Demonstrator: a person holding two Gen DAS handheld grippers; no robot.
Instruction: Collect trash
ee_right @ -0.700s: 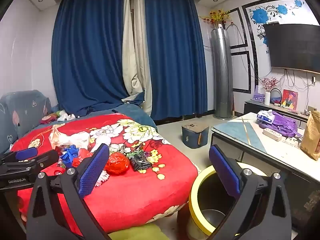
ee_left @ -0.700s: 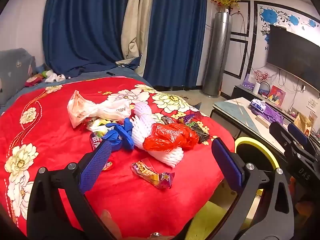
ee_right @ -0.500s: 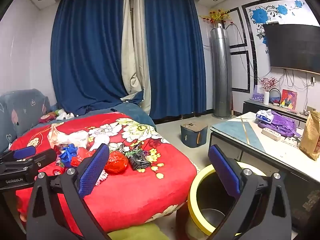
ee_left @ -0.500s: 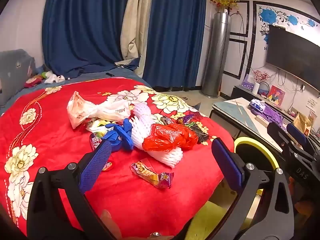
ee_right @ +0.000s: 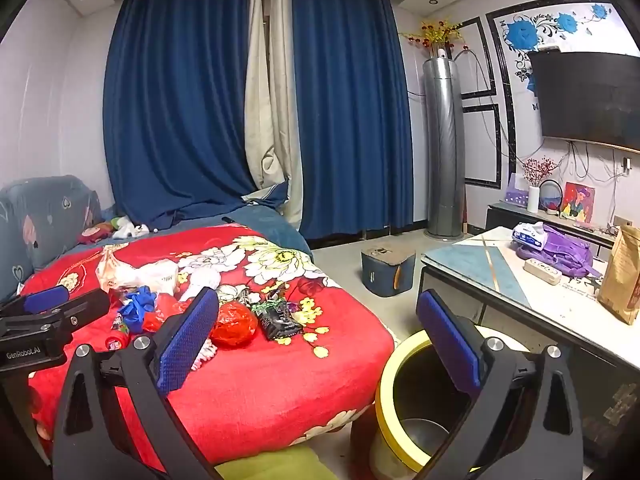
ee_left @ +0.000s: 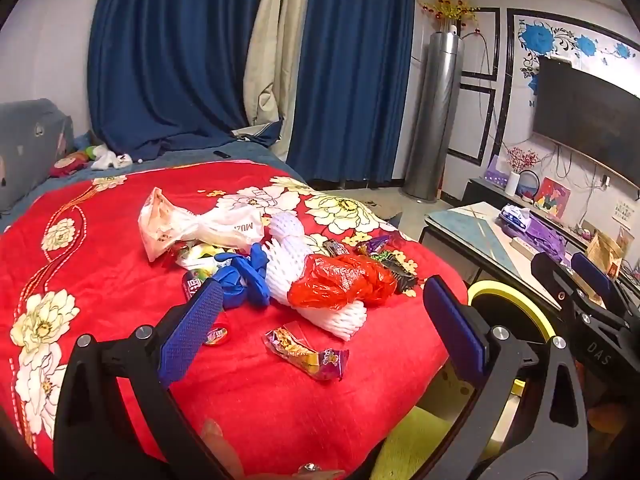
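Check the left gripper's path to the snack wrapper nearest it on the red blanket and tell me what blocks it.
Nothing visible blocks it. The left gripper is open and empty, and the snack wrapper lies alone on bare red blanket in front of its jaws, apart from the red plastic bag behind it.

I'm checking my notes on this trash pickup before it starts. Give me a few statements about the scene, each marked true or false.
1. Both the left gripper and the right gripper are open and hold nothing. True.
2. The red plastic bag lies inside the bin. False: it lies on the red floral blanket, against the white foam netting.
3. The yellow-rimmed bin stands on the floor beside the blanket's edge. True.
4. The snack wrapper nearest the left gripper is buried under the pile. False: it lies apart, in front of the pile.
5. The blue glove sits on the low table. False: it lies in the pile.
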